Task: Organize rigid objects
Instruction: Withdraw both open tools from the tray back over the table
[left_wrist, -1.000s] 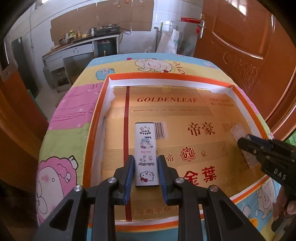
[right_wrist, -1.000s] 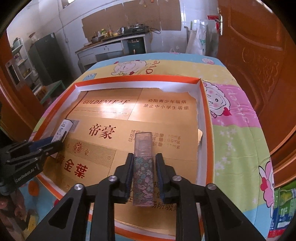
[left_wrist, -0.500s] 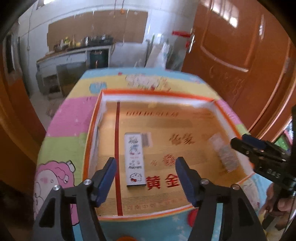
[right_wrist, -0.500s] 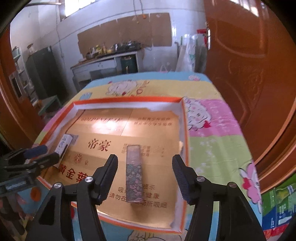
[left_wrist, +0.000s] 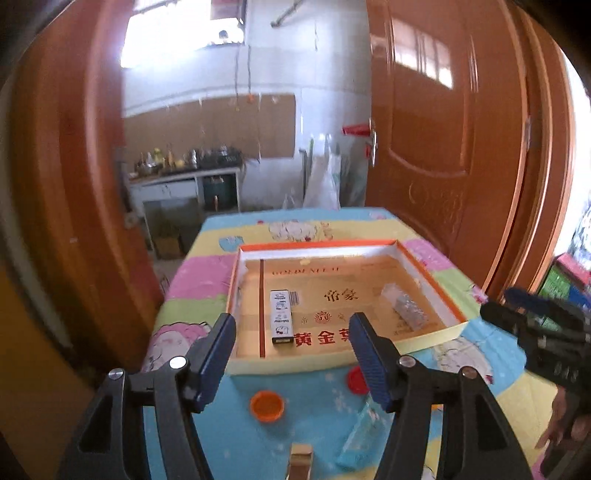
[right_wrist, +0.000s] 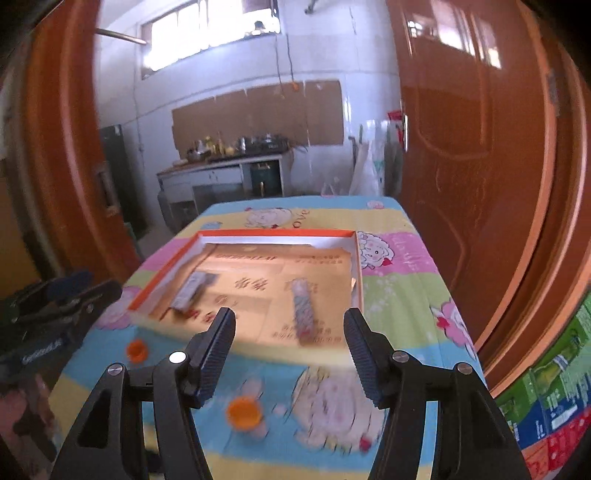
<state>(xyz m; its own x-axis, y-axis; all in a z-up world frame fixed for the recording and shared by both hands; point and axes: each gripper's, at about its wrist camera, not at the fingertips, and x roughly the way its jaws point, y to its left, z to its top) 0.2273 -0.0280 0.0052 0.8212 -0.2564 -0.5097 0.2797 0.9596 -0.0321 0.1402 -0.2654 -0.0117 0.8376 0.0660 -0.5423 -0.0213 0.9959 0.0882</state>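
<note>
A shallow orange-rimmed tray (left_wrist: 317, 244) (right_wrist: 273, 232) lined with gold card lies on the cartoon tablecloth. A white cartoon-print box (left_wrist: 281, 316) (right_wrist: 190, 291) lies flat at its left, and a flowered slim box (left_wrist: 404, 306) (right_wrist: 303, 314) lies at its right. My left gripper (left_wrist: 291, 323) hangs above the tray's near edge, back from the white box. Its jaws stand wide, closing slightly, with nothing between them. My right gripper (right_wrist: 289, 315) is open and holds nothing, short of the flowered box. Each gripper also shows at the edge of the other's view (left_wrist: 506, 304) (right_wrist: 99, 282).
Near the table's front lie an orange cap (left_wrist: 267, 405) (right_wrist: 244, 411), a red cap (left_wrist: 357, 380), a clear flat piece (left_wrist: 360, 435) and a small wooden block (left_wrist: 300, 461). A second orange cap (right_wrist: 136, 349) lies left. A wooden door (left_wrist: 443, 147) and stacked cartons (right_wrist: 546, 406) stand right.
Both grippers let go of their boxes, opened wide and drew back and up from the tray. The white and the flowered box stay lying flat in the tray.
</note>
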